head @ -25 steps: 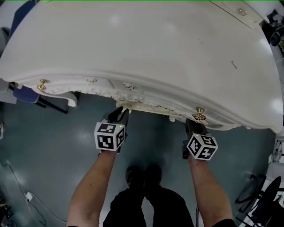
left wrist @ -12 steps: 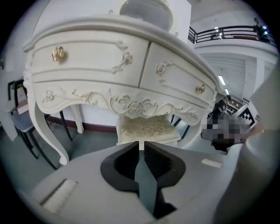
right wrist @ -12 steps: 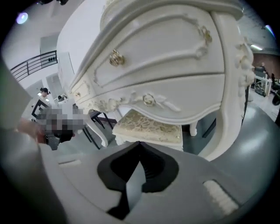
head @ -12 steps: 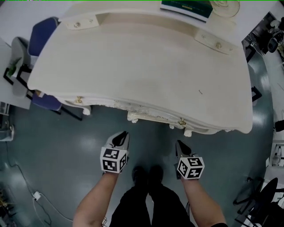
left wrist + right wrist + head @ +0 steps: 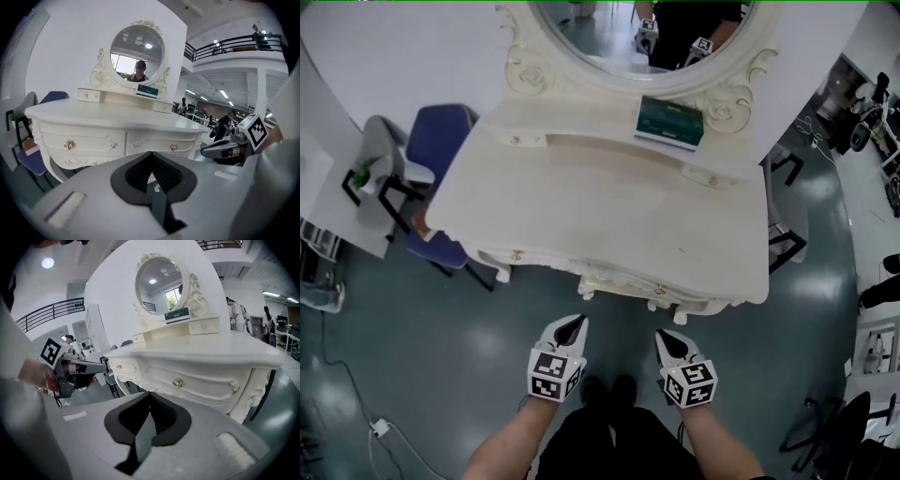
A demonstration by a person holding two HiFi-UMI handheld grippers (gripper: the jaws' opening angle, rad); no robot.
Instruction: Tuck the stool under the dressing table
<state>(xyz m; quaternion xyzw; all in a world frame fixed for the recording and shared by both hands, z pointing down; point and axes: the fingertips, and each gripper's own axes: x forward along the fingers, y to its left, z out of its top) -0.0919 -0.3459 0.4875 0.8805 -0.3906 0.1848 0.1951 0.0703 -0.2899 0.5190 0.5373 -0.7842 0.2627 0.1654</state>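
The cream dressing table (image 5: 609, 206) with its oval mirror (image 5: 628, 37) fills the middle of the head view. Under its front edge a carved cream rim (image 5: 619, 284) peeks out, apparently the stool; the rest is hidden by the tabletop. My left gripper (image 5: 571, 323) and right gripper (image 5: 668, 339) hover side by side over the floor, short of the table and touching nothing. The left jaws have just been closing with nothing between them. Both pairs now meet empty. The left gripper view shows the drawer fronts (image 5: 117, 140) and the right gripper (image 5: 229, 147). The right gripper view shows the table (image 5: 197, 362) and the left gripper (image 5: 79, 367).
A green box (image 5: 669, 122) lies on the table's shelf below the mirror. A blue chair (image 5: 441, 141) and a grey chair (image 5: 380, 159) stand left of the table, with a black frame (image 5: 787, 239) to its right. A cable (image 5: 380, 429) trails on the floor. My shoes (image 5: 609, 389) are below the grippers.
Both grippers have drawn back from under the table's front edge and risen. The head view has pulled away, so the mirror, green box and chairs now show.
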